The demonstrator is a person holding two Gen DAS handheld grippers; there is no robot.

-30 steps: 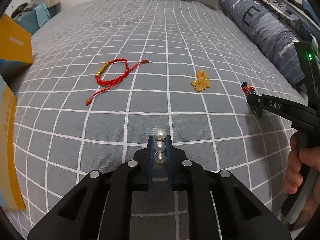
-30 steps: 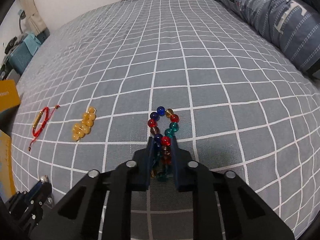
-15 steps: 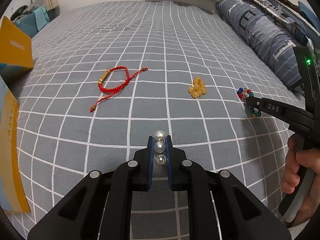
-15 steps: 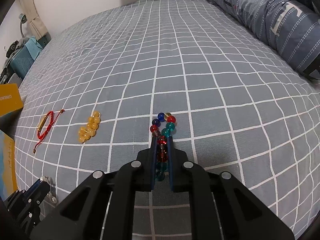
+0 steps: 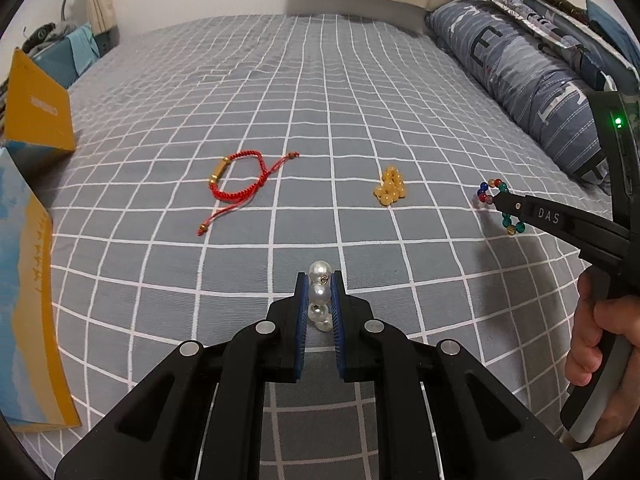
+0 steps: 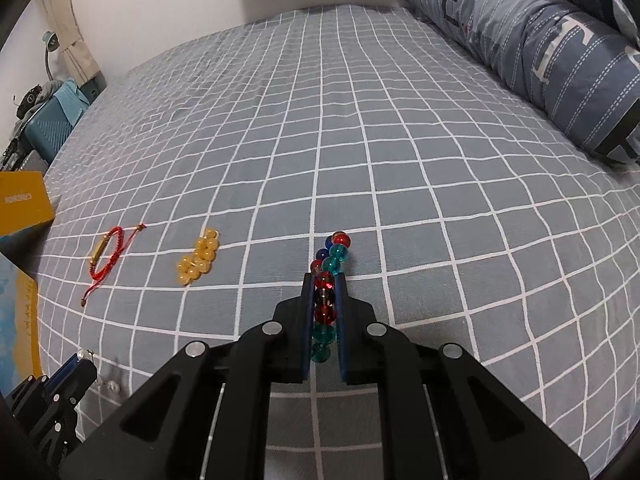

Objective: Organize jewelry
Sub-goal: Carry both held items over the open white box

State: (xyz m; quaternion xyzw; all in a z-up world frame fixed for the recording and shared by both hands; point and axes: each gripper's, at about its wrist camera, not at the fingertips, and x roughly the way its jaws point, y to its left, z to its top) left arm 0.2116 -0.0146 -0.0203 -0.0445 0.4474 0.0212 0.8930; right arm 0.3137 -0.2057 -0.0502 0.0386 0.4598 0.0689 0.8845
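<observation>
My left gripper [image 5: 320,280] is shut on a white pearl bracelet [image 5: 319,292] and holds it just above the grey checked bedspread. My right gripper [image 6: 325,280] is shut on a multicoloured glass-bead bracelet [image 6: 329,276], whose loop hangs in front of and below the jaws; it also shows at the right of the left wrist view [image 5: 493,194]. A red cord bracelet with a gold tube [image 5: 240,182] and a yellow bead bracelet [image 5: 390,190] lie on the bedspread beyond; both also show in the right wrist view, the red one [image 6: 107,256] and the yellow one [image 6: 198,261].
A yellow box [image 5: 38,108] and a yellow-and-blue box [image 5: 24,320] stand at the left edge of the bed. A long blue striped pillow [image 6: 540,52] lies along the right side. A teal case [image 6: 46,128] stands beyond the bed at the far left.
Both grippers have risen, each with its bracelet. The right gripper's jaws closed tighter on the coloured beads and lifted the loop off the bedspread.
</observation>
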